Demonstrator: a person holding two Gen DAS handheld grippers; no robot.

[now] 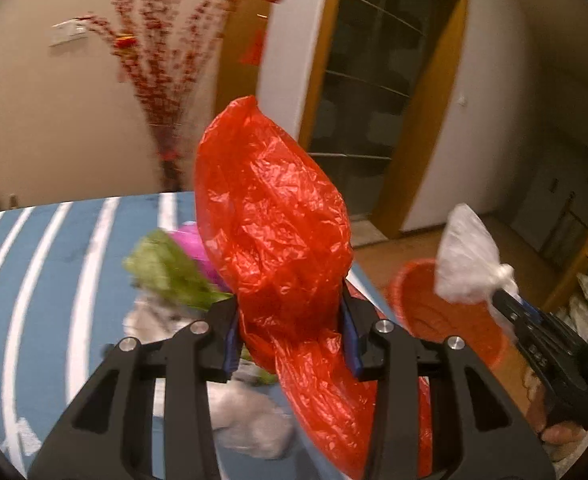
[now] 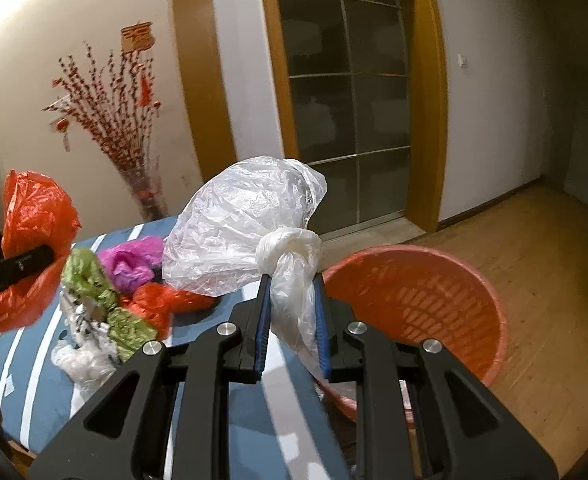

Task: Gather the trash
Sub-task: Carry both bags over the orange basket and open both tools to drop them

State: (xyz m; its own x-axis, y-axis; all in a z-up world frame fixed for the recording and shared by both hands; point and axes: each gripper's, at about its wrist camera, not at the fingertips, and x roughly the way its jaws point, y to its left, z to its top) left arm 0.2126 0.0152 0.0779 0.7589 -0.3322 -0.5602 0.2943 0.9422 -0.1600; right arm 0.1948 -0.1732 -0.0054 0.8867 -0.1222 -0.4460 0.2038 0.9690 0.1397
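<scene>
2 grippers carry trash above the striped table [image 2: 33,360], the left gripper [image 1: 291,330] pinching a red bag [image 1: 269,216], the right gripper [image 2: 292,326] clamped on a knotted clear bag [image 2: 237,224], both needing release over the orange basket [image 2: 490,320].

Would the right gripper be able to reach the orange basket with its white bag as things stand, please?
Probably yes. The right gripper, shut on the knotted white bag, is close beside the orange basket, whose open mouth faces it with nothing between; the left gripper with the red bag is off to the side.
</scene>
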